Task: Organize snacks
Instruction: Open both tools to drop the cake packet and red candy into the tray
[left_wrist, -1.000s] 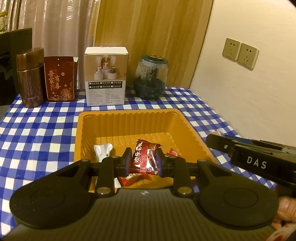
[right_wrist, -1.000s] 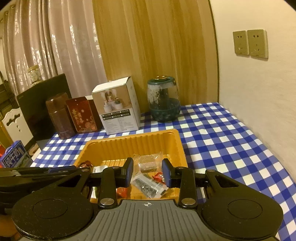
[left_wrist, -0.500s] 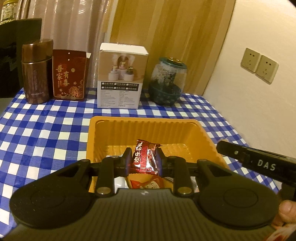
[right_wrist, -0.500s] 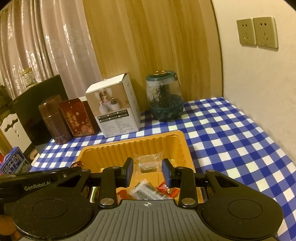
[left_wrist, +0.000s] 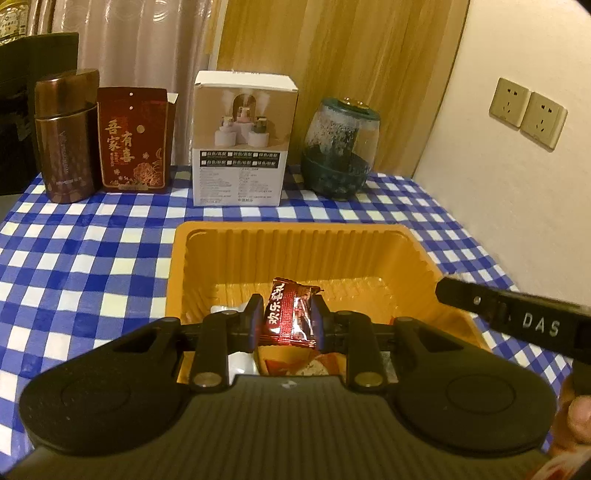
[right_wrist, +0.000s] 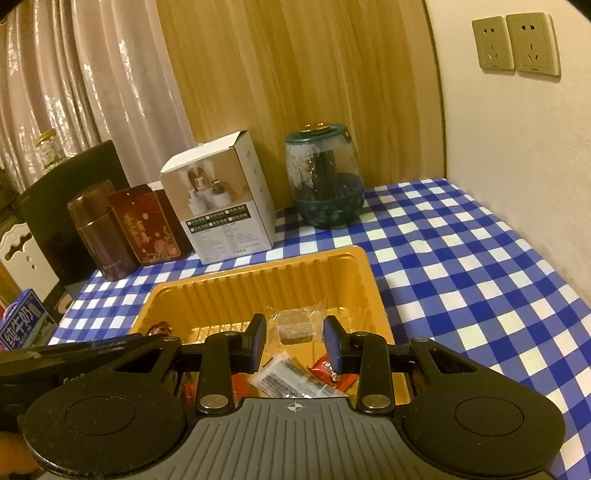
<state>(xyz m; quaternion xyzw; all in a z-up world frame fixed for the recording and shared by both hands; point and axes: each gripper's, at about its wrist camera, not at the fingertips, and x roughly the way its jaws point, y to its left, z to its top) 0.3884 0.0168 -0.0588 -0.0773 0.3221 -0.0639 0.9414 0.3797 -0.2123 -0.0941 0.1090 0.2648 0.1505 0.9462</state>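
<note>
An orange plastic tray (left_wrist: 295, 236) sits on the blue checked cloth. My left gripper (left_wrist: 287, 302) hangs over its near part, shut on a red foil snack packet (left_wrist: 291, 317) with white characters. Under it lie a white packet (left_wrist: 236, 363) and an orange one (left_wrist: 295, 363). In the right wrist view my right gripper (right_wrist: 294, 328) is over the same tray (right_wrist: 258, 273), shut on a clear wrapper with a small pale bar (right_wrist: 295, 326). Below it lie a clear striped packet (right_wrist: 288, 376) and a red candy (right_wrist: 327, 369).
Along the back of the table stand a brown tin (left_wrist: 66, 136), a red box (left_wrist: 135, 140), a white carton (left_wrist: 243, 144) and a glass jar on a green base (left_wrist: 340, 147). The wall with sockets (left_wrist: 528, 110) borders the right. A blue milk carton (right_wrist: 22, 325) is at far left.
Both grippers have moved forward over the tray, and the boxes at the back look nearer. Each gripper keeps hold of its packet.
</note>
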